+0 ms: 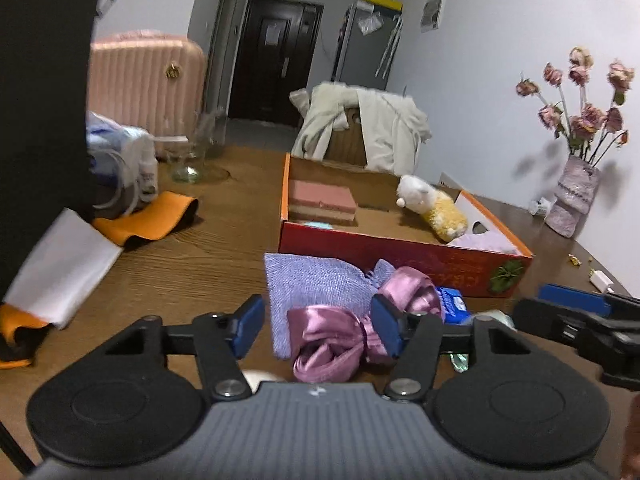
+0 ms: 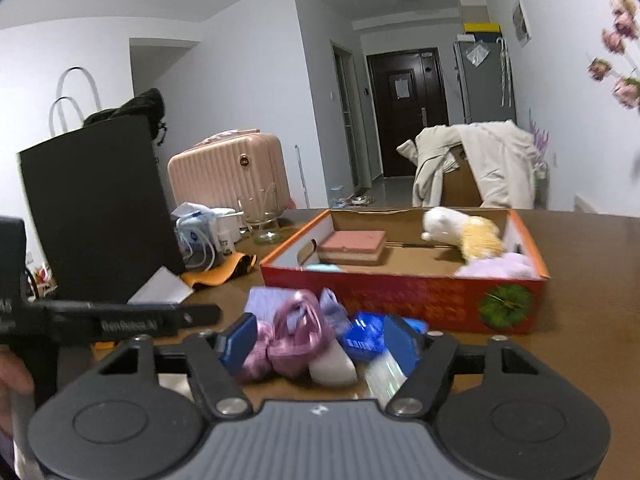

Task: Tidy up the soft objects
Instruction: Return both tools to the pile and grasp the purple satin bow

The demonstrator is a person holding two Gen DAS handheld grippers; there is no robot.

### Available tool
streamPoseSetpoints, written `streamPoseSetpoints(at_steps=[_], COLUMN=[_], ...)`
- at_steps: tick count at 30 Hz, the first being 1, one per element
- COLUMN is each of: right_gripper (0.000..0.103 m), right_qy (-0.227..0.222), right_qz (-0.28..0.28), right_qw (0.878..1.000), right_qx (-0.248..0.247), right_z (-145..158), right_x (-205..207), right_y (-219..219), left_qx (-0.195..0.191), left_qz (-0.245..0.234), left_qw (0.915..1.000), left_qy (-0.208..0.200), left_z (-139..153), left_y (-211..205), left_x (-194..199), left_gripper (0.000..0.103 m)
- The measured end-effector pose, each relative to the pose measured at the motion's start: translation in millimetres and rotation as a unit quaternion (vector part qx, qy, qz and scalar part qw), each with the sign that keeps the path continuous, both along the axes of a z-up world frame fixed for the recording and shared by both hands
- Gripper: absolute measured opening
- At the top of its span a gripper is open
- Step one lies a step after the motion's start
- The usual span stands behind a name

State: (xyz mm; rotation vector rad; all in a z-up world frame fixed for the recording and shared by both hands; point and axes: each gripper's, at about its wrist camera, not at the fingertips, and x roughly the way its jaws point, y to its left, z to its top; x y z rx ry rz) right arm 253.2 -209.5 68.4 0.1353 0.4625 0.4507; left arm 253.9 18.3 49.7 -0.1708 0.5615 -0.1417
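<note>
A red cardboard box stands on the wooden table; it shows in the right wrist view too. Inside lie a pink sponge block, a white-and-yellow plush toy and a lilac cloth. In front of the box lie a purple knit cloth and a pink satin bow. My left gripper is open with the bow between its blue pads. My right gripper is open around the bow, a blue packet and a white soft piece.
An orange-and-white cloth, a glass vase, bottles and a black bag stand at the table's left. A flower vase stands at the right. A chair with a beige coat is behind the box.
</note>
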Motion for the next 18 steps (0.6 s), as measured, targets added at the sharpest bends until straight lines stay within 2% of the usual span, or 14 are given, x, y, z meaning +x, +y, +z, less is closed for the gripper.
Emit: streamPoseSetpoints(at_steps=[5,6,7,9,12,15,18], right_gripper=[0.058,0.055,0.050,0.017,0.011,0.011,0.012], right_qy=[0.042,0.054,0.064,0.080,0.068,0.038,0.034], right_qz=[0.028,0.030,0.033,0.040,0.037,0.030,0.022], right_qw=[0.998,0.997,0.996,0.994,0.995,0.997,0.999], right_qx=[0.032,0.040,0.048,0.060,0.059,0.052,0.031], right_z=[-18.8,-24.1,-29.1,-35.9,-32.0,-29.2,-40.6], right_x=[55.5,62.9,68.8,72.7,57.0,20.2,-13.5], right_y=[18.7,20.3,20.9,20.5,13.7,0.1,-8.8], left_qx=[-0.032,-0.040,-0.042,-0.032,-0.039,-0.058,-0.039], left_qz=[-0.027,-0.034,-0.040,-0.041,-0.042,-0.056,-0.081], left_qw=[0.9980,0.9971,0.9965,0.9968,0.9973,0.9964,0.9959], left_qy=[0.048,0.054,0.060,0.060,0.046,0.024,0.013], left_z=[-16.4,-19.6,-22.1,-23.9,-14.9,-4.0,-8.6], left_y=[5.8,6.9,7.0,4.5,4.0,-2.6,-22.5], left_x=[29.0,31.3,33.2,33.6,23.3,-1.8,-33.2], left_gripper=[0.049,0.044,0.033,0.023,0.019,0.017,0.017])
